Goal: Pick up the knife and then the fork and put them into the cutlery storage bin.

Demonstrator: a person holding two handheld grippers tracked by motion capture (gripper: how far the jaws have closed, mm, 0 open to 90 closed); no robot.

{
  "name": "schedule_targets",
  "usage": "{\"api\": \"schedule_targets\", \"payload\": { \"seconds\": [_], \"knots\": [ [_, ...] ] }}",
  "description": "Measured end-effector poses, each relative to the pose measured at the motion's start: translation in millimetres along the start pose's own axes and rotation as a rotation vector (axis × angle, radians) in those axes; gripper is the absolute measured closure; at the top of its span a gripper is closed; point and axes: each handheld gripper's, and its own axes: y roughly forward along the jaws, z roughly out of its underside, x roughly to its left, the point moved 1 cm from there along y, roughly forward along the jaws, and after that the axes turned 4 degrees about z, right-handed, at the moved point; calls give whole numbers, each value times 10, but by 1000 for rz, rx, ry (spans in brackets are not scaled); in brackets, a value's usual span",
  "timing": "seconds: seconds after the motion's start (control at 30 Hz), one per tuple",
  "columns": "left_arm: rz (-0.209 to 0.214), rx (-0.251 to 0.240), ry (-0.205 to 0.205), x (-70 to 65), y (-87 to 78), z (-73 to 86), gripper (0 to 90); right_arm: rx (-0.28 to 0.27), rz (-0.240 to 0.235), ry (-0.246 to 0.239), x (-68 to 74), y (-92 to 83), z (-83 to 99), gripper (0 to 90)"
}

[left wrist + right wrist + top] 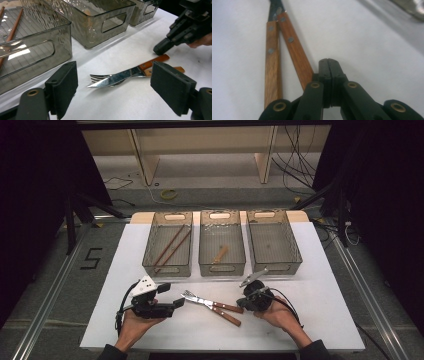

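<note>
Fingers of the right gripper (329,65) are pressed flat together with nothing between them, their tips just beside the end of one wooden handle. Its own view shows two riveted handles side by side, the knife (294,51) and the fork (272,62), running away from the closed tips. Fingers of the left gripper (115,91) stand wide apart, and its view shows what the right one misses: the fork tines and serrated blade crossed on the white table (120,105) ahead of the pads. From above, three bins (222,242) lie beyond both grippers.
</note>
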Motion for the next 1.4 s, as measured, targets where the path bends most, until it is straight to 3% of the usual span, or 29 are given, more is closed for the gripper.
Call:
{"api": "schedule_targets", "payload": {
  "seconds": [0.3, 0.43, 0.57, 0.63, 0.7, 0.83, 1.1, 1.4],
  "knots": [
    [-3, -16, -12, 14, -20, -3, 213, 29, -27, -59, 181, -32, 48, 900],
    [-7, -26, -6, 18, -31, -6, 212, 32, -4, -78, 198, -49, 33, 866],
    [-7, -39, -13, 25, -35, -5, 209, -18, -13, -88, 198, -153, -45, 756],
    [-5, -43, -13, 25, -35, -2, 206, -32, -28, -105, 215, -183, -88, 660],
    [-5, -44, -11, 22, -32, -1, 205, -18, -38, -126, 246, -173, -127, 577],
    [2, -45, -12, 13, -23, 2, 205, 11, -58, -162, 318, -117, -181, 497],
    [8, -47, -9, 12, -22, 5, 204, 75, -42, -204, 356, 16, -246, 497],
    [7, -44, -1, 13, -23, 6, 204, 110, -44, -229, 360, 130, -290, 583]
  ]
}}
